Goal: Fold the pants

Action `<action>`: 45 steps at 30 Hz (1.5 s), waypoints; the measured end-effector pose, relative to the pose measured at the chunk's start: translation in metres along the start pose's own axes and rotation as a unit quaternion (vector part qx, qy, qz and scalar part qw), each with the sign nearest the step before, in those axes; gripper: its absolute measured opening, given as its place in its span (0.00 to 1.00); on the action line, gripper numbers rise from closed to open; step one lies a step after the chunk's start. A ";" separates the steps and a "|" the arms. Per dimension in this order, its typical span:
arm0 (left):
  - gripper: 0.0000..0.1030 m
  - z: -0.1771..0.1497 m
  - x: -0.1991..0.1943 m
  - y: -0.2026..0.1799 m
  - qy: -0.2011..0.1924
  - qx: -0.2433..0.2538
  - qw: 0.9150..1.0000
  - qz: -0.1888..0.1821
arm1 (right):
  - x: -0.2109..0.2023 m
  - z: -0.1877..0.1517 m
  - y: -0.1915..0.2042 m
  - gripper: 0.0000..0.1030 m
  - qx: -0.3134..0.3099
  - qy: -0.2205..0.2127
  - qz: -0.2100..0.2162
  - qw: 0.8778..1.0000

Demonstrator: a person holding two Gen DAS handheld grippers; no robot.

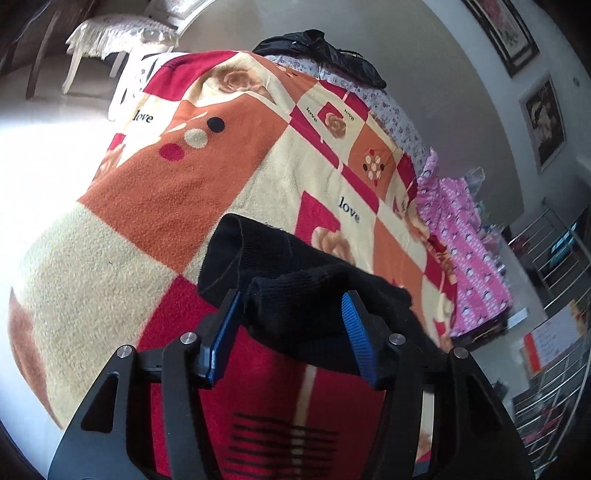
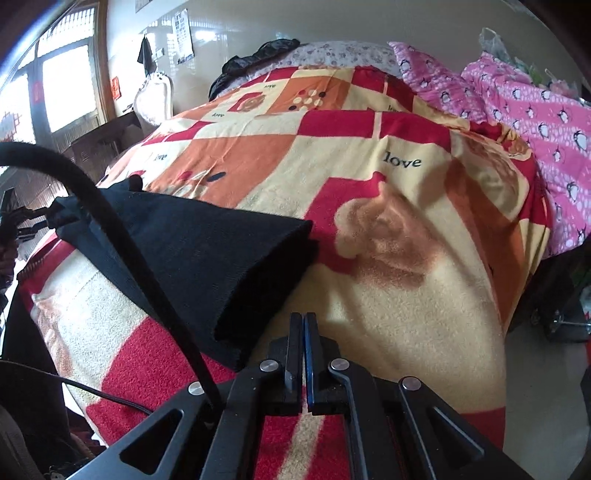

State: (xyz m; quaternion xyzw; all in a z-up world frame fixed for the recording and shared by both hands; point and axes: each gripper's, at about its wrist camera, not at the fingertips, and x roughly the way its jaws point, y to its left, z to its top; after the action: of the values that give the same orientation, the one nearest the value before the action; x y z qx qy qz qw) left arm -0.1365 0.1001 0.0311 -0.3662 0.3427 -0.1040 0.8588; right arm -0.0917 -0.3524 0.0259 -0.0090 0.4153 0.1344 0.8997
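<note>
Bed [image 2: 424, 280] under patchwork blanket [image 1: 177, 192], black pants [image 2: 207, 251], pink quilt [image 2: 535, 122]

Each tool, the left tool [image 1: 291, 325] and the right tool [image 2: 303, 350], has black angular linkage arms, round silver screws and ribbed blue pads [image 1: 356, 332], with a black cable [image 2: 122, 236] at left.

1. "love" is printed in dark letters on the blanket [image 1: 177, 192] in several cream patches: one near its far left edge, one near its middle.
2. Smaller "love" words flank a rose square toward the far edge.
3. The wall papers [image 2: 183, 35] are too blurred to read.
</note>
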 end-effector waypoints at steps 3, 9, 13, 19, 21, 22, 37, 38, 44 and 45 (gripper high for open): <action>0.66 0.005 -0.011 0.008 -0.008 -0.078 0.997 -0.015 | -0.002 0.004 0.000 0.00 0.008 -0.022 -0.018 1.000; 0.68 -0.006 0.005 0.025 0.076 -0.225 0.971 -0.039 | -0.025 0.030 -0.002 0.00 0.034 -0.097 -0.059 0.993; 0.68 0.003 0.020 0.032 0.091 -0.307 0.944 -0.077 | -0.029 0.054 0.013 0.01 0.033 -0.132 -0.033 0.990; 0.69 -0.004 0.035 0.053 0.112 -0.433 0.891 -0.073 | -0.005 0.075 0.051 0.01 0.007 -0.134 0.018 0.991; 0.69 -0.004 0.033 0.053 0.109 -0.440 0.889 -0.065 | 0.006 0.076 0.060 0.01 -0.013 -0.126 0.025 0.992; 0.69 -0.003 0.032 0.054 0.106 -0.438 0.891 -0.062 | 0.012 0.075 0.064 0.01 -0.020 -0.122 0.022 0.992; 0.69 0.002 0.040 0.043 0.119 -0.441 0.890 -0.002 | 0.032 0.064 0.037 0.01 0.059 -0.107 0.056 0.991; 0.69 0.003 0.040 0.043 0.116 -0.438 0.892 -0.003 | 0.033 0.064 0.037 0.01 0.059 -0.106 0.056 0.991; 0.59 -0.002 0.027 0.020 0.124 -0.364 0.923 0.028 | 0.034 0.063 0.033 0.01 0.072 -0.103 0.056 0.991; 0.58 -0.003 0.026 0.020 0.126 -0.356 0.925 0.038 | 0.035 0.063 0.032 0.01 0.072 -0.101 0.056 0.991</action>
State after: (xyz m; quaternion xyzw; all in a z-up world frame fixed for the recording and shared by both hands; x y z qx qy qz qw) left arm -0.1204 0.1013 0.0024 -0.6188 0.4762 0.0125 0.6246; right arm -0.0310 -0.3050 0.0447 0.0931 0.3304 0.1542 0.9265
